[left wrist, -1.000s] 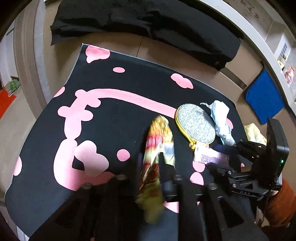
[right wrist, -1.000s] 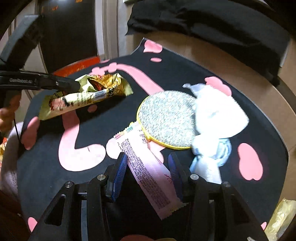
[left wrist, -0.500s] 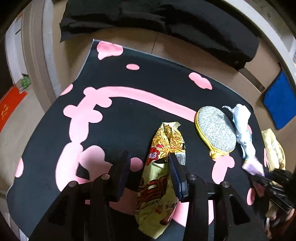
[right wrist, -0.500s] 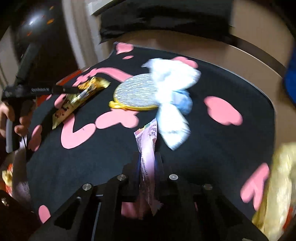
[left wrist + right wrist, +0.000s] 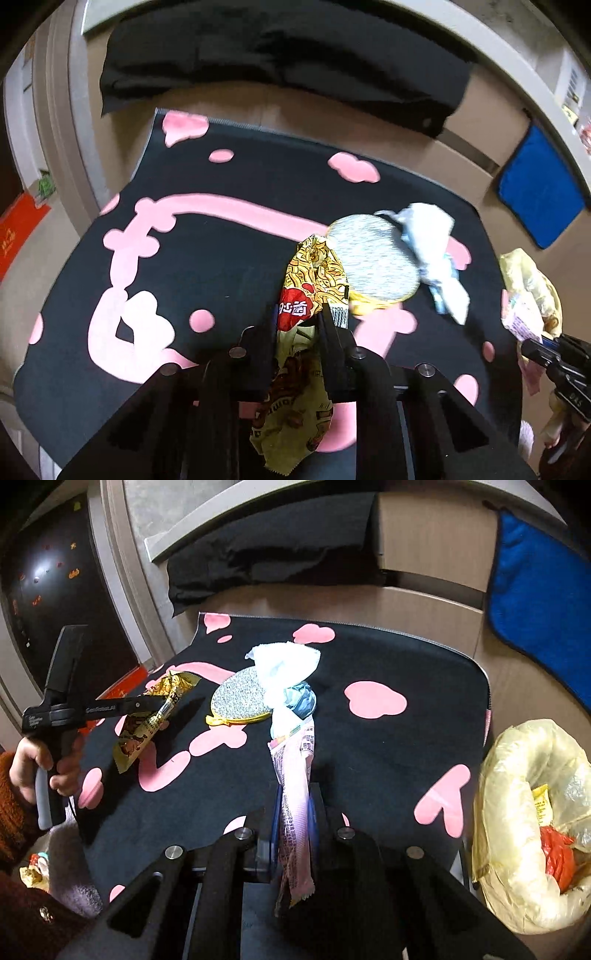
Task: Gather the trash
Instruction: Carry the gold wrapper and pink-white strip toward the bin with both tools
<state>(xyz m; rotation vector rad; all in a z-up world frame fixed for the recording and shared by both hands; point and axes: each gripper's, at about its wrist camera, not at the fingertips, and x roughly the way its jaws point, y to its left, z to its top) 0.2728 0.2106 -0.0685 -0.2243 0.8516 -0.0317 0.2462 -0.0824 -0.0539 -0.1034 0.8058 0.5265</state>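
Note:
My left gripper is shut on a yellow snack wrapper and holds it above the black and pink mat; it also shows in the right wrist view with the wrapper. My right gripper is shut on a pink wrapper, lifted off the mat. A white and blue crumpled tissue lies against a round glittery pad on the mat. A bin with a yellow bag stands at the right.
A black cloth lies beyond the mat. A blue towel hangs at the back right. The bin holds red and yellow trash. The person's left hand grips the handle.
The left gripper has shut on the yellow wrapper and lifted it. The right gripper has lifted the pink wrapper and swung right, toward the bin.

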